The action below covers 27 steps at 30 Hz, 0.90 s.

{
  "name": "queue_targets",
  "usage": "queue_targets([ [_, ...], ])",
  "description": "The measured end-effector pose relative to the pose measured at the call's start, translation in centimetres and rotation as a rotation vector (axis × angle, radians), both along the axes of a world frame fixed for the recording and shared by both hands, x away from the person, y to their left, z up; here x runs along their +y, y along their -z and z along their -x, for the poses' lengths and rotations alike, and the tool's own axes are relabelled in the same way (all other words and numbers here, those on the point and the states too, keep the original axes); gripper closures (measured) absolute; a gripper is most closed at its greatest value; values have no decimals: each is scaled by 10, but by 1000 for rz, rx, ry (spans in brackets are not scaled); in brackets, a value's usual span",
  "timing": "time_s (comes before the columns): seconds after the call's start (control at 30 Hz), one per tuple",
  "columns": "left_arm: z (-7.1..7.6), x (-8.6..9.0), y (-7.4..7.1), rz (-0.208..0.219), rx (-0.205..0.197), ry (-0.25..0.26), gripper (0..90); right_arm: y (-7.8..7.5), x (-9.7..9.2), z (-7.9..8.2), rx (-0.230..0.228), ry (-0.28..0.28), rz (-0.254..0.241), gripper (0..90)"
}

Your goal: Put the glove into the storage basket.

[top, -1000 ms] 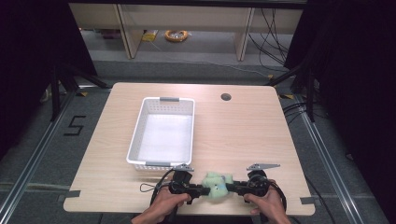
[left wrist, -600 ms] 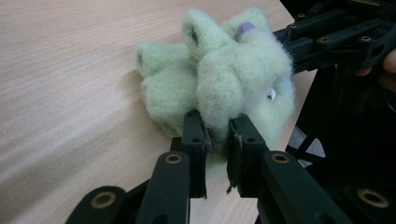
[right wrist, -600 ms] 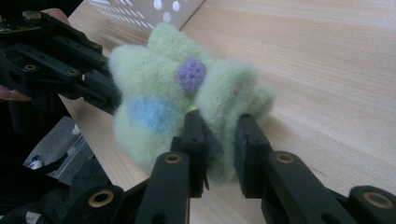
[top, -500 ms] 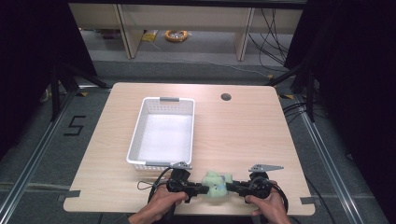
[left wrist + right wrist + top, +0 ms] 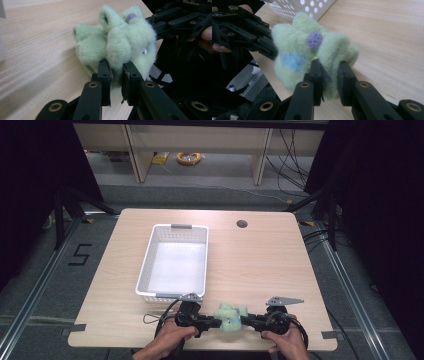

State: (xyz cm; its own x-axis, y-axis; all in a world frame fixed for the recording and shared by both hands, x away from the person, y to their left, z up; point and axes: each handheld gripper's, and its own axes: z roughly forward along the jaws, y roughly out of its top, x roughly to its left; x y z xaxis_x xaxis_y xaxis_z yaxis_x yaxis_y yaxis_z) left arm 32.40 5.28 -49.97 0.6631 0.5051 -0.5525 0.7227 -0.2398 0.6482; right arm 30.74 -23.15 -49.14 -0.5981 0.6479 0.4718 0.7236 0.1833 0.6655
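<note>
A fuzzy pale green soft toy point(image 5: 229, 316) with a purple dot and a blue patch sits near the table's front edge, held from both sides. My left gripper point(image 5: 216, 322) comes in from the left, and in the left gripper view its jaws point(image 5: 115, 68) pinch a lobe of the toy point(image 5: 117, 42). My right gripper point(image 5: 245, 321) comes in from the right; its jaws point(image 5: 329, 70) have just been closing and squeeze another lobe of the toy point(image 5: 297, 57). A hand holds each gripper at the bottom of the high view.
A white perforated basket point(image 5: 172, 227) stands on the wooden table point(image 5: 260, 265) just behind and left of the toy, with nothing in it. A round cable hole point(image 5: 242, 224) lies at the back right. The table's front edge is right under the hands.
</note>
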Motion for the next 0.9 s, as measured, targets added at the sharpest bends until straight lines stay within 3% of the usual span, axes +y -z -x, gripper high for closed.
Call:
queue_targets([
  [0.1,1,0,-1,-4,-8,7,778,0,-2,-1,-40,-11,12,772],
  [0.3,2,1,-5,-3,-18,14,777,-7,1,3,-15,-3,7,772],
  [0.33,2,1,-6,-9,-26,12,777,-6,0,2,-41,-11,18,772],
  [0.37,2,2,-6,-6,-25,13,777,-8,2,4,-23,0,12,772],
  [0.4,2,2,-6,1,-23,13,777,-9,1,3,-50,-10,31,772],
  [0.43,3,3,-7,3,-25,11,776,-11,3,5,-28,-1,13,772],
  [0.47,3,4,-8,2,-29,11,776,-11,3,3,-46,-13,20,772],
  [0.5,3,5,-10,9,-31,7,776,-14,5,6,-20,-1,10,772],
  [0.53,3,6,-12,11,-34,14,776,-16,3,5,-62,-21,27,772],
  [0.57,4,7,-13,17,-35,14,775,-18,4,5,-61,-20,16,772],
  [0.6,4,8,-15,15,-43,13,775,-22,6,8,-29,-5,6,772],
  [0.7,4,12,-22,23,-55,10,775,-26,8,6,-62,-20,9,772],
  [0.8,1,18,-28,14,-66,1,774,-32,12,5,-60,-23,4,772],
  [0.83,0,18,-31,7,-71,-4,774,-33,13,2,-92,-33,6,772],
  [0.87,-1,19,-33,2,-77,2,774,-38,16,4,-65,-22,6,772],
  [0.9,-2,20,-37,-3,-80,9,774,-40,17,2,-75,-30,6,772],
])
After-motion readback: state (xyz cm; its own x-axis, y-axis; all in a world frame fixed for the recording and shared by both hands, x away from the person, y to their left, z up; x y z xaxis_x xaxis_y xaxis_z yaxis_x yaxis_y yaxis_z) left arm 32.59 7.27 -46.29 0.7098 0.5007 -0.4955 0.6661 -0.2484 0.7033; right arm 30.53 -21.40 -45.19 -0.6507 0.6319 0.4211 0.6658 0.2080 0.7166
